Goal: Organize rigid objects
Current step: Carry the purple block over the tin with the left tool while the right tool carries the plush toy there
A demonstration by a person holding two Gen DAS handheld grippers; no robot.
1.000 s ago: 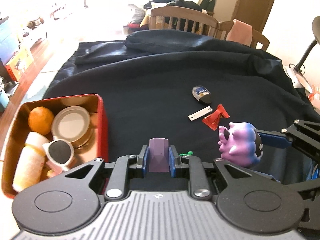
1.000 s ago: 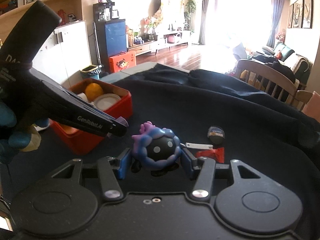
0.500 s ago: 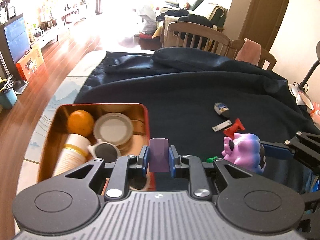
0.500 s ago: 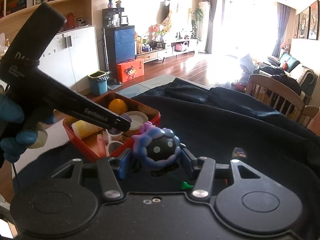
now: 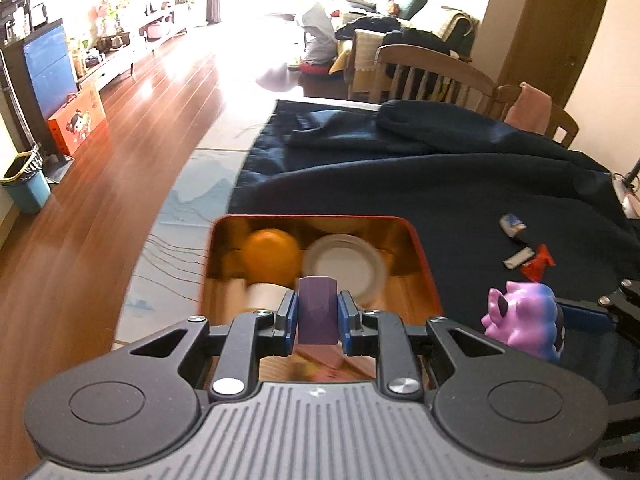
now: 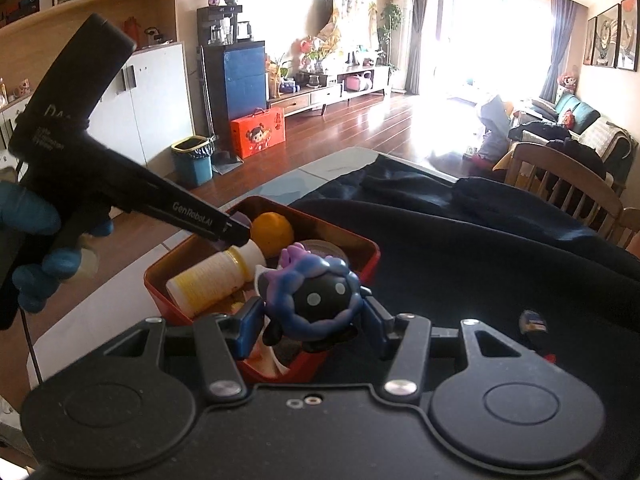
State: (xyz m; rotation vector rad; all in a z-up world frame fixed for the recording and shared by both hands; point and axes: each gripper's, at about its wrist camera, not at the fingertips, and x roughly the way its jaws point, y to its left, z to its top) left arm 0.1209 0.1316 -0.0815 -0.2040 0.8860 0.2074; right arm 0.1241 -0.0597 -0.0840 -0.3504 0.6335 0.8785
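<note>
Both hand-held grippers hovered loaded above the red tin (image 5: 424, 264) — the left hand-held gripper (image 5: 318, 316) clamped a purple block (image 5: 317, 312), the right hand-held gripper (image 6: 312, 320) pinched a purple-blue toy (image 6: 316, 300). Each seemed poised for dropping its piece in beside the orange (image 5: 272, 254) — a few bits lay on the table (image 5: 460, 200).

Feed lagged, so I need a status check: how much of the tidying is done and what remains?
Done: an orange, white round lid and yellow-capped white bottle lie in the red metal tin.
In hand: left tongs grip a purple faceted block; right tongs grip a purple-blue toy figure, both at the tin.
Left: small blue-white item, white strip and red wrapper on the dark cloth.
</note>
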